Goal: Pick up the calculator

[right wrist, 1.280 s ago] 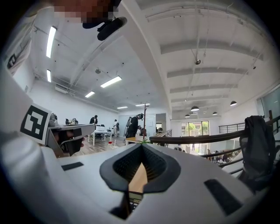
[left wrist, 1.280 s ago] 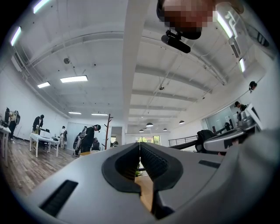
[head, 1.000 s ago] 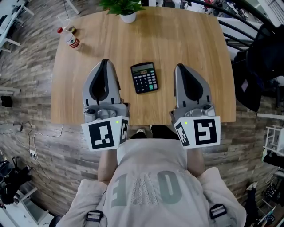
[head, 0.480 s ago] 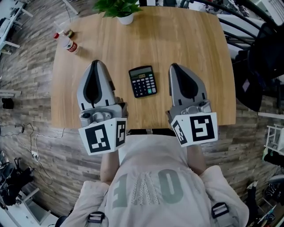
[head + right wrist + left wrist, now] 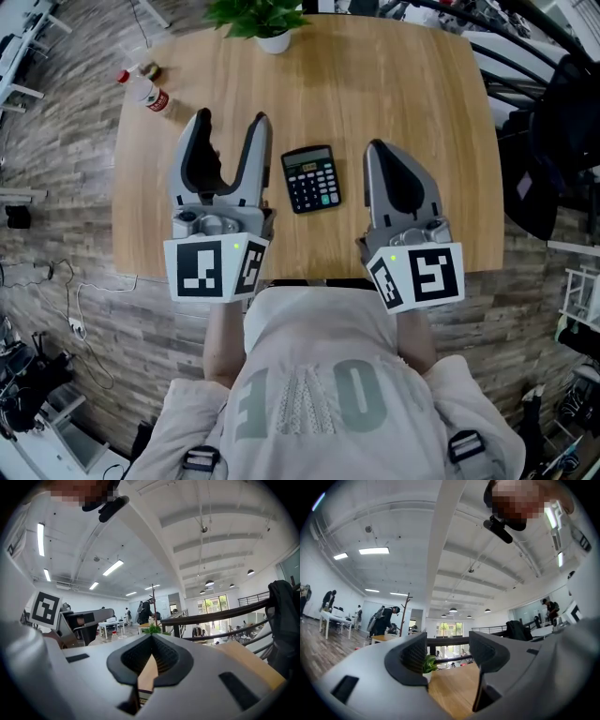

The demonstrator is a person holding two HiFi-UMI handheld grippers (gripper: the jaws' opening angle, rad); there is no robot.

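Observation:
The black calculator [image 5: 311,178] lies flat on the wooden table [image 5: 394,84], between my two grippers. My left gripper [image 5: 230,127] hovers just left of it; its jaws have just been opening and now stand open with nothing between them. In the left gripper view the left gripper [image 5: 447,656] frames only bare table and a far plant [image 5: 427,664]. My right gripper [image 5: 376,150] sits just right of the calculator with its jaws shut and empty. In the right gripper view the right gripper [image 5: 151,640] has its tips meeting.
A potted plant [image 5: 272,37] stands at the table's far edge. A small bottle [image 5: 147,90] lies at the far left corner. Dark bags and chairs [image 5: 553,131] crowd the floor to the right. The table's near edge [image 5: 309,272] runs just in front of the person.
The left gripper's jaws went from shut to wide open, and it shifted forward beside the calculator. The right gripper stayed shut and barely moved.

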